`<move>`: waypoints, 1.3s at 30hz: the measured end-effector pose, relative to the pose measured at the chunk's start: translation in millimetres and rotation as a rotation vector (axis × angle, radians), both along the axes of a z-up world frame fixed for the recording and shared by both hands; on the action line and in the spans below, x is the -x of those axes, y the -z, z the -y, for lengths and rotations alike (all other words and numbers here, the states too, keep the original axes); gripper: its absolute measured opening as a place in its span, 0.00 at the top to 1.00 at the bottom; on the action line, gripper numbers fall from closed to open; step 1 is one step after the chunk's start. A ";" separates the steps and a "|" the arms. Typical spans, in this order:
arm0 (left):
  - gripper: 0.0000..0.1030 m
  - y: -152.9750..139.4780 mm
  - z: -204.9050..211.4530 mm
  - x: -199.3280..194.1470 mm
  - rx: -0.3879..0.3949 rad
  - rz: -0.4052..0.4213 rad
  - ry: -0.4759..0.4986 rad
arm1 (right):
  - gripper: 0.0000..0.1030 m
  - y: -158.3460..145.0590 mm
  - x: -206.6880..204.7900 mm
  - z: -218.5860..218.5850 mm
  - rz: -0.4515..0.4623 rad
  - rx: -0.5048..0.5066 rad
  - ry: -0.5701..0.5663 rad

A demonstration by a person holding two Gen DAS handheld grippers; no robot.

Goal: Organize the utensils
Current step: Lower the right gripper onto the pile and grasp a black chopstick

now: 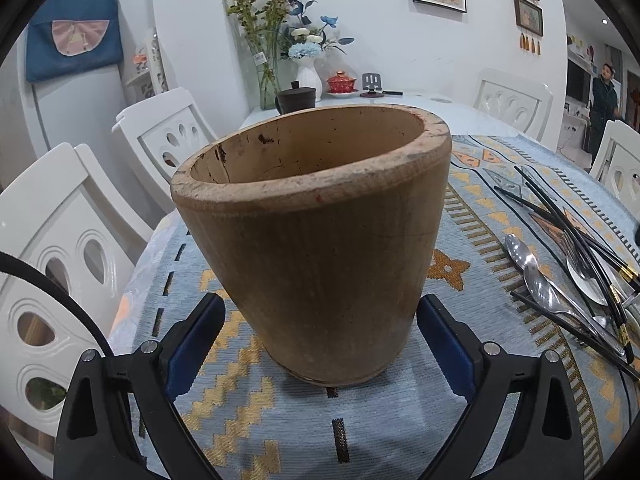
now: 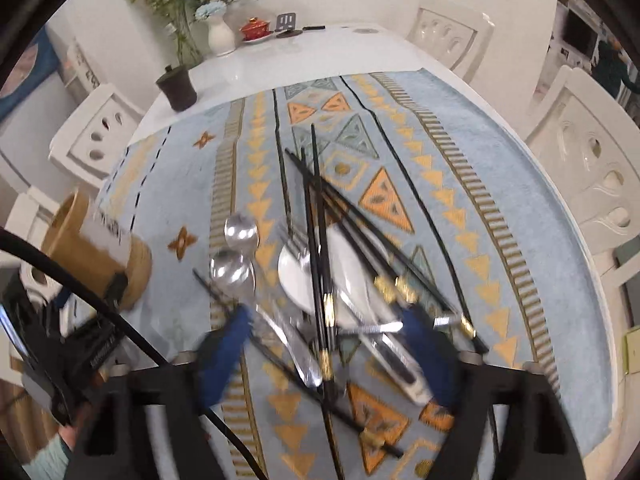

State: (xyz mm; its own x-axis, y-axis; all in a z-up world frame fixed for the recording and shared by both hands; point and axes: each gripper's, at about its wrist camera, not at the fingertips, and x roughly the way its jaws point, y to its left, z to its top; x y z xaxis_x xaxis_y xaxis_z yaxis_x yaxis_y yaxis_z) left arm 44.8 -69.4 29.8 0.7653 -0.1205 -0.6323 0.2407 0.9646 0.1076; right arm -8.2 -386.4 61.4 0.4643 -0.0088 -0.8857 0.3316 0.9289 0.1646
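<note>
**Picking from a tangled utensil pile**

My left tool (image 1: 320,344) brackets the wooden holder (image 1: 316,240) low on its wall, pads against it, so I judge it gripped; it looks stiff and solid. My right tool (image 2: 332,356) hangs about half open over the pile of black chopsticks (image 2: 320,240) and 2 spoons (image 2: 236,256) on the surface (image 2: 520,240), holding nothing. These pieces look thin, slick and interlocked. I'd pinch 1 chopstick mid-shaft.
</note>
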 end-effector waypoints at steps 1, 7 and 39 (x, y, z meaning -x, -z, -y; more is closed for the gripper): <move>0.05 -0.1 -0.2 -0.2 -0.001 0.001 0.000 | 0.46 0.6 -6.2 8.3 0.002 -0.029 0.011; 0.04 0.6 -0.5 -0.1 -0.007 0.000 -0.002 | 0.58 9.4 -43.9 31.6 -0.017 -0.104 0.008; 0.01 6.7 -1.0 -3.3 -0.034 -0.051 -0.022 | 0.43 -1.9 -50.5 -29.5 0.056 -0.055 -0.205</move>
State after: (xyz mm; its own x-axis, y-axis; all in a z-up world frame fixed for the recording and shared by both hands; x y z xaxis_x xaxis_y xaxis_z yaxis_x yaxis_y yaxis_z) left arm 48.2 -68.5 23.1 0.7339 -0.0817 -0.6743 0.2258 0.9656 0.1288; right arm 42.3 -356.9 63.4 0.4999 0.1379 -0.8550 0.1261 0.9652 0.2293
